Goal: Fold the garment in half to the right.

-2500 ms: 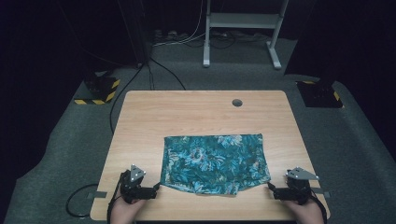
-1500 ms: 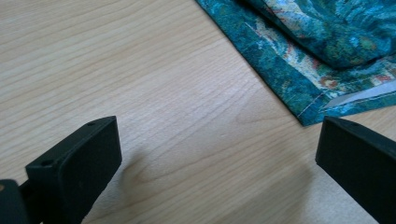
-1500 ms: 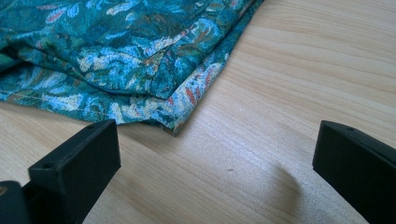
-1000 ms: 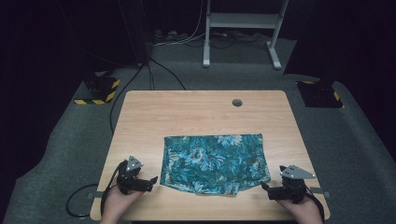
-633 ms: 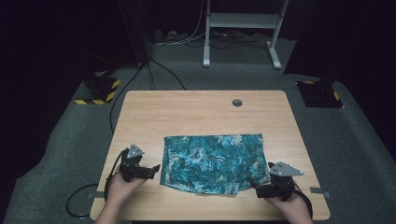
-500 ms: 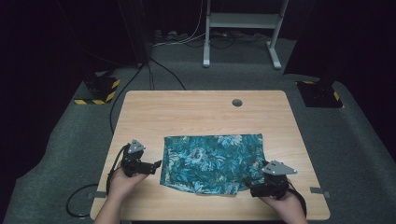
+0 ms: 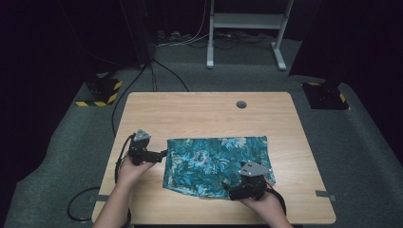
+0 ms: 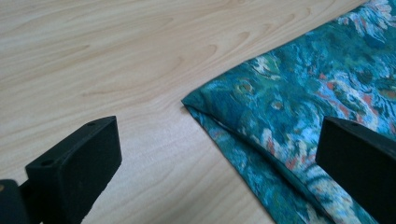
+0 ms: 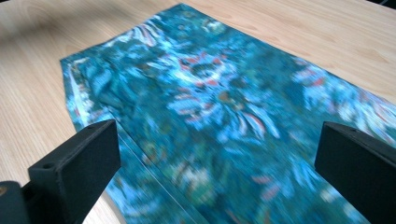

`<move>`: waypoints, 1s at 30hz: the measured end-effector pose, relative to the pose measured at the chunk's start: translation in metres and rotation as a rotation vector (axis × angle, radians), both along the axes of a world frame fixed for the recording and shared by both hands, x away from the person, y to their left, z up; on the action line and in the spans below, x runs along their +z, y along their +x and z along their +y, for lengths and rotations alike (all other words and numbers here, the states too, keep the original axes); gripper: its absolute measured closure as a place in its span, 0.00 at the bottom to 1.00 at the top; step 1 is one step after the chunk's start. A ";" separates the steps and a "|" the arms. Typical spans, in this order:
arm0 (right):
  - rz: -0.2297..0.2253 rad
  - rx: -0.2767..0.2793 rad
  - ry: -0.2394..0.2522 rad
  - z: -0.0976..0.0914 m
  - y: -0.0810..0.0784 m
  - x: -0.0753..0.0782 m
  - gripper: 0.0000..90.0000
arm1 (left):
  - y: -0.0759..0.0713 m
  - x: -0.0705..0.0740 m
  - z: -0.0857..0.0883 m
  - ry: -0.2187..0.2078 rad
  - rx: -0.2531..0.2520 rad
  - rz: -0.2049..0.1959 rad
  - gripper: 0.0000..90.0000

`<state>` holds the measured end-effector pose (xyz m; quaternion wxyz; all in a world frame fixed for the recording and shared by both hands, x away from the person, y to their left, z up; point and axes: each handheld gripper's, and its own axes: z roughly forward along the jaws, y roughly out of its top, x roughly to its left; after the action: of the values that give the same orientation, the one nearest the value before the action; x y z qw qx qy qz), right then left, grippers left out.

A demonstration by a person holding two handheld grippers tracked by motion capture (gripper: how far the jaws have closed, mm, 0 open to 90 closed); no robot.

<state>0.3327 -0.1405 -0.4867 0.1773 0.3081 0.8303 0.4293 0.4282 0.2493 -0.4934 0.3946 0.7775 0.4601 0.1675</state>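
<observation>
The teal patterned cloth (image 7: 216, 164) is laid flat on the near half of the table (image 7: 199, 111), apparently folded, with a double edge seen at its left corner in the left gripper view. Since the earlier frames both tools have been moved inward from the table's near corners: the left gripper (image 7: 161, 155) is now held just beside the cloth's left edge, and the right gripper (image 7: 229, 194) at its near edge. Both sets of jaws are spread wide with nothing between them, so a grasp is judged imminent but not yet made.
</observation>
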 end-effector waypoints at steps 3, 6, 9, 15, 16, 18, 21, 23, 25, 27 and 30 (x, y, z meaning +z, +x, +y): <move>0.004 0.019 0.002 0.012 0.002 0.001 0.00 | 0.006 0.004 -0.001 0.002 0.000 -0.002 0.01; 0.008 0.036 -0.001 0.023 0.004 0.000 0.00 | 0.012 0.006 -0.001 -0.014 -0.001 -0.002 0.01; 0.019 0.050 -0.001 0.036 0.008 0.000 0.00 | 0.019 0.006 -0.001 -0.022 0.003 0.005 0.01; 0.021 0.078 -0.007 0.059 0.013 0.004 0.00 | 0.029 0.013 -0.003 -0.012 0.005 0.009 0.01; 0.020 0.081 -0.006 0.062 0.014 0.005 0.00 | 0.031 0.015 -0.003 -0.010 0.005 0.009 0.01; 0.018 0.092 -0.005 0.068 0.014 0.006 0.00 | 0.033 0.018 -0.002 -0.015 0.004 0.011 0.01; 0.022 0.101 -0.004 0.076 0.015 0.007 0.00 | 0.037 0.022 -0.002 -0.005 0.006 0.016 0.01; 0.024 0.108 -0.003 0.081 0.016 0.007 0.00 | 0.038 0.023 -0.002 -0.005 0.007 0.023 0.01; 0.026 0.115 -0.006 0.085 0.016 0.007 0.00 | 0.040 0.023 -0.002 -0.002 0.006 0.029 0.01; 0.031 0.124 -0.007 0.091 0.015 0.006 0.00 | 0.042 0.021 -0.002 0.002 0.008 0.038 0.01; 0.035 0.139 -0.009 0.100 0.015 0.004 0.00 | 0.044 0.017 -0.003 -0.013 0.011 0.050 0.01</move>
<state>0.3475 -0.0400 -0.4825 0.1338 0.2563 0.8547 0.4312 0.4725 0.2466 -0.4764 0.3870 0.7763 0.4753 0.1471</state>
